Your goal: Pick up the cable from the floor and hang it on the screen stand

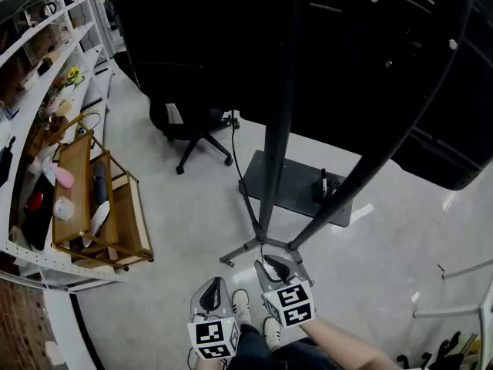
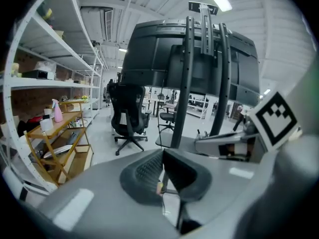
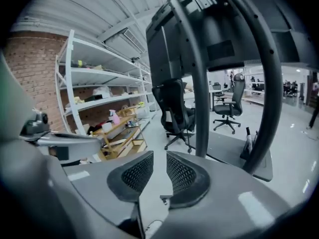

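Note:
The screen stand [image 1: 279,106] rises in front of me on two dark poles and carries a large black screen [image 1: 347,45]. Its flat base plate [image 1: 296,183] lies on the grey floor. A thin black cable [image 1: 236,160] runs from beside the chair toward the stand's foot; I cannot tell how much of it lies on the floor. My left gripper [image 1: 213,290] [image 2: 162,156] hangs low near my feet, its pads meeting at the tips, with nothing clearly held. To its right, my right gripper [image 1: 276,267] [image 3: 160,158] points at the stand's foot, jaws slightly apart and empty.
A black office chair [image 1: 192,122] stands left of the stand. A wooden cart [image 1: 96,206] with bottles sits against white shelving [image 1: 31,91] along the left wall. My shoes [image 1: 243,307] show between the grippers. A white frame [image 1: 477,299] stands at the right edge.

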Action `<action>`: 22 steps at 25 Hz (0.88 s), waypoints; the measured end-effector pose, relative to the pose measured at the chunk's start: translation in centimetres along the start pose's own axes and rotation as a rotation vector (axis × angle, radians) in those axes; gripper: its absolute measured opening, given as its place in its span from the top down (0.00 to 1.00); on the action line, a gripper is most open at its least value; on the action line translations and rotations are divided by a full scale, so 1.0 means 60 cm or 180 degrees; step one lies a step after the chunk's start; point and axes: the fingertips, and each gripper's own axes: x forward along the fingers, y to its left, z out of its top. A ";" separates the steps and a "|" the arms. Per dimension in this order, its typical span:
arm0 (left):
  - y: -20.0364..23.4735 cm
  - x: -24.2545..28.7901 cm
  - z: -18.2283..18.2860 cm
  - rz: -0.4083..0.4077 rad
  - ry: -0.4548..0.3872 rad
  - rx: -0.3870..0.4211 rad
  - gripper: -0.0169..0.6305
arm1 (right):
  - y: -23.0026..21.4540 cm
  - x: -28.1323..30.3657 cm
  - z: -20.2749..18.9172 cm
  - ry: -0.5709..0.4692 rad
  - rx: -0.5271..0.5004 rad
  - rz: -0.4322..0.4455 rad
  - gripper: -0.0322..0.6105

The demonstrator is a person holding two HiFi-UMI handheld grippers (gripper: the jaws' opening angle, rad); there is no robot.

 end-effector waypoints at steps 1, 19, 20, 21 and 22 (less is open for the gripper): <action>0.009 0.029 -0.008 -0.0037 0.0042 0.0016 0.96 | -0.018 0.036 -0.002 -0.0008 0.0027 -0.0119 0.83; 0.198 0.449 -0.198 -0.0300 0.0274 -0.0018 0.96 | -0.245 0.512 -0.222 0.0158 0.0775 -0.1990 0.81; 0.201 0.455 -0.207 -0.0318 0.0291 -0.0047 0.96 | -0.251 0.516 -0.227 0.0134 0.0797 -0.2150 0.82; 0.204 0.459 -0.215 -0.0332 0.0311 -0.0069 0.96 | -0.257 0.518 -0.231 0.0121 0.0823 -0.2301 0.84; 0.207 0.462 -0.223 -0.0340 0.0331 -0.0089 0.96 | -0.263 0.520 -0.235 0.0116 0.0859 -0.2416 0.87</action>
